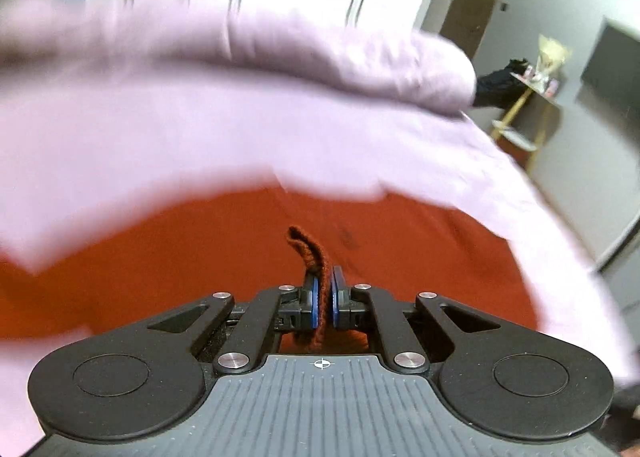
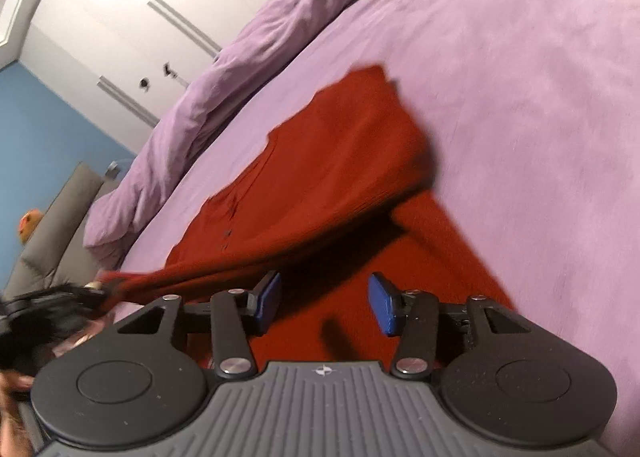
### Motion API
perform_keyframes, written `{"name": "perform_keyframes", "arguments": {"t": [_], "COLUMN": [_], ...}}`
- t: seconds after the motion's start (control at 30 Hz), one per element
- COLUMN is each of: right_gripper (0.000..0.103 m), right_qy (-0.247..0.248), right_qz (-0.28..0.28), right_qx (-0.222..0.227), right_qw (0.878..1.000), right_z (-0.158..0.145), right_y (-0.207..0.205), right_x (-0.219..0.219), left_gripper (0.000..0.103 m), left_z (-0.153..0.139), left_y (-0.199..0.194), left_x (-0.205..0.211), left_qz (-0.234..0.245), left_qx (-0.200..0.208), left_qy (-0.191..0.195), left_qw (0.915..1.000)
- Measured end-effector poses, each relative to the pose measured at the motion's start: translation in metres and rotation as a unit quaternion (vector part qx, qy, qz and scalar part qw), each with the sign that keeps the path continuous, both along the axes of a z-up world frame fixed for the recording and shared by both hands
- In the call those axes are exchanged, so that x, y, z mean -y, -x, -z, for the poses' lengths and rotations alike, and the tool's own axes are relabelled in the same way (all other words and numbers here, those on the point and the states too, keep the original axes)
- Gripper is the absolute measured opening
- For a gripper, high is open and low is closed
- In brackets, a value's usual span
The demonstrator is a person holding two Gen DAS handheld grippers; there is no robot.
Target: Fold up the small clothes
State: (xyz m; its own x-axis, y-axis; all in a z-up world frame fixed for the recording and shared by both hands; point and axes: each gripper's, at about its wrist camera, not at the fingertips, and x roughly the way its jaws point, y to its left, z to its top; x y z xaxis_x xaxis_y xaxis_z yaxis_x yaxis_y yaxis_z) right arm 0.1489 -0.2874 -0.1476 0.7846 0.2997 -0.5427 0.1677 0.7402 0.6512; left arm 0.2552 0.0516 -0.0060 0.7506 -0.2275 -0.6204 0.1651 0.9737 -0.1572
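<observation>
A red garment [image 2: 320, 161] lies on a purple bed sheet [image 2: 520, 97]. One side of it is lifted and pulled toward the left, over the part that lies flat. My left gripper [image 1: 325, 289] is shut on a red edge of the garment [image 1: 310, 253], which sticks up between the blue pads. The left gripper also shows at the left edge of the right wrist view [image 2: 60, 297], holding the lifted edge. My right gripper [image 2: 324, 301] is open and empty, just above the flat red cloth [image 2: 420, 241].
A rumpled purple duvet [image 2: 240, 57] lies along the far side of the bed. White wardrobe doors [image 2: 140, 17] and a blue wall [image 2: 40, 129] stand behind it. A grey chair [image 2: 60, 225] is at the left. A small wooden side table [image 1: 528, 97] stands by the wall.
</observation>
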Motion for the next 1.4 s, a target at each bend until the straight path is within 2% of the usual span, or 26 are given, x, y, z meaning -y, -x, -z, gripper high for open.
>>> {"name": "perform_keyframes", "arguments": {"t": [0.07,0.1,0.2,0.27,0.3,0.4,0.47,0.57,0.6,0.63,0.67,0.73,0.77,0.83,0.9,0.97,1.03,1.13,1.2,1.27,1.4], "right_gripper": [0.048,0.048,0.048,0.048,0.048,0.048,0.048,0.045,0.044,0.039,0.026,0.009,0.007,0.007,0.008,0.015,0.017,0.019,0.026,0.043,0.042], "right_qy": [0.020,0.021,0.000,-0.013,-0.016,-0.021,-0.029,-0.033,-0.031,-0.025,-0.017,0.001,0.011,0.036,0.043,0.044,0.038,0.068,0.100,0.142,0.187], "right_qz": [0.015,0.018,0.028,0.035,0.038,0.044,0.048,0.050,0.050,0.050,0.049,0.046,0.045,0.042,0.036,0.027,0.010,-0.007,0.002,0.014,0.000], "right_qx": [0.000,-0.001,-0.011,-0.014,-0.014,-0.019,-0.020,-0.020,-0.020,-0.021,-0.024,-0.031,-0.029,-0.019,-0.007,-0.015,-0.021,0.004,0.019,0.006,-0.035], "right_qw": [1.000,1.000,1.000,0.999,0.999,0.999,0.998,0.998,0.998,0.998,0.998,0.998,0.999,0.998,0.998,0.999,0.999,0.998,0.995,0.990,0.982], "right_z": [-0.003,-0.003,0.001,0.003,0.003,0.005,0.007,0.009,0.010,0.010,0.010,0.011,0.010,0.006,0.004,0.005,0.002,-0.015,-0.027,-0.032,-0.020], "right_y": [-0.006,-0.009,-0.019,-0.026,-0.030,-0.044,-0.053,-0.064,-0.066,-0.069,-0.071,-0.076,-0.076,-0.077,-0.075,-0.074,-0.070,-0.056,-0.054,-0.067,-0.109], "right_x": [0.001,0.002,0.005,0.009,0.009,0.010,0.010,0.006,0.005,0.002,-0.001,-0.005,-0.007,-0.011,-0.014,-0.016,-0.015,-0.015,-0.013,-0.015,-0.024], "left_gripper": [0.008,0.008,0.008,0.009,0.010,0.017,0.032,0.031,0.026,0.008,0.008,0.007,0.007,0.007,0.007,0.007,0.007,0.008,0.008,0.008,0.008], "left_z": [0.000,0.006,0.041,0.062,0.069,0.080,0.086,0.100,0.103,0.104,0.102,0.087,0.074,0.052,0.032,0.027,0.034,0.059,0.076,0.087,0.089], "left_y": [-0.008,-0.014,-0.030,-0.034,-0.035,-0.034,-0.042,-0.051,-0.054,-0.055,-0.058,-0.061,-0.062,-0.063,-0.063,-0.067,-0.072,-0.074,-0.070,-0.066,-0.064], "left_x": [-0.005,-0.009,-0.025,-0.036,-0.041,-0.061,-0.067,-0.070,-0.069,-0.073,-0.068,-0.057,-0.051,-0.042,-0.034,-0.028,-0.028,-0.037,-0.043,-0.050,-0.056], "left_qz": [-0.009,-0.014,-0.025,-0.038,-0.044,-0.053,-0.044,-0.046,-0.050,-0.053,-0.055,-0.051,-0.042,-0.025,-0.017,-0.013,-0.017,-0.022,-0.032,-0.038,-0.047], "left_qx": [0.023,0.017,-0.049,-0.079,-0.087,-0.117,-0.142,-0.166,-0.169,-0.166,-0.161,-0.121,-0.084,-0.020,0.039,0.073,0.065,0.014,-0.010,-0.030,-0.036], "left_qy": [-0.055,-0.068,-0.062,-0.053,-0.044,0.018,0.059,0.083,0.089,0.090,0.081,0.044,0.021,-0.005,-0.039,-0.086,-0.115,-0.107,-0.109,-0.098,-0.080], "left_qw": [0.9982,0.9974,0.9965,0.9947,0.9942,0.9915,0.9871,0.9815,0.9803,0.9805,0.9820,0.9904,0.9954,0.9995,0.9983,0.9936,0.9911,0.9939,0.9935,0.9940,0.9950]}}
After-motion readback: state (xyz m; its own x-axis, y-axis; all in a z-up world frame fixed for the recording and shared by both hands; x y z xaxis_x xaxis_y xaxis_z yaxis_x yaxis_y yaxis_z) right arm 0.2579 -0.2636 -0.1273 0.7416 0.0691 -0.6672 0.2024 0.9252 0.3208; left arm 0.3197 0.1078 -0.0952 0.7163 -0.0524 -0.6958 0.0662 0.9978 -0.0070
